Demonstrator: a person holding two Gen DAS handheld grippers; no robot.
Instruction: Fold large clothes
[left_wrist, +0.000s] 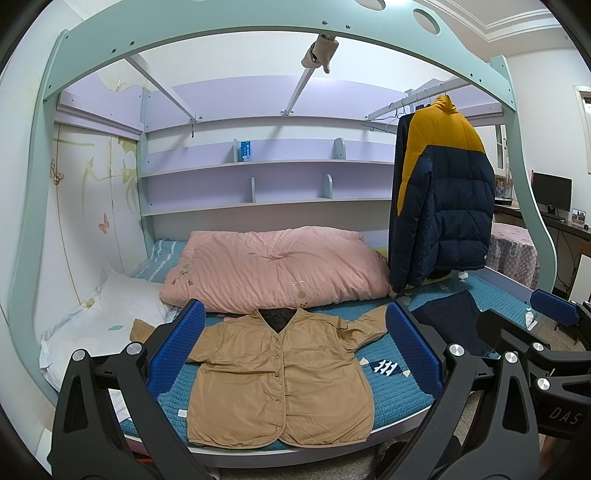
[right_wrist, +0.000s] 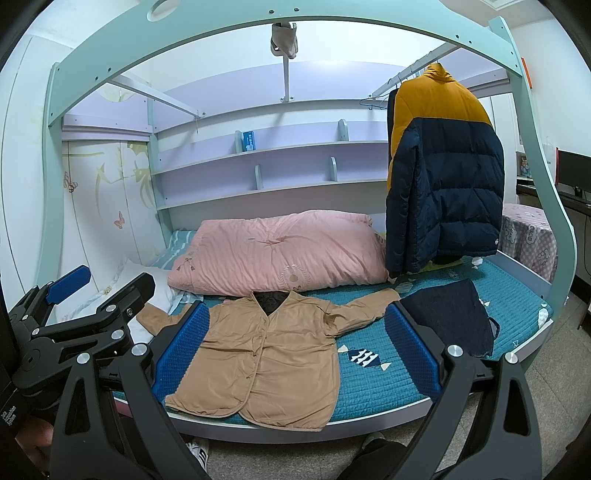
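Tan button-front cloth jacket (left_wrist: 280, 373) is lying flat, unfolded, on the teal quilted bed (left_wrist: 391, 387). Left gripper (left_wrist: 293, 354) and right gripper (right_wrist: 297, 356) are hovering, fingers spread, empty. Folding is not yet beginning; next move likely calls for gripping the 2 o'clock sleeve.

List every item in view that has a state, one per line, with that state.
Tan jacket: spread flat on the bed, buttoned, unfolded.
Dark garment: lying flat beside it.
Puffer jacket: hanging on the rail.
Pink quilt: folded at the back.
Left gripper: open, empty.
Right gripper: open, empty.
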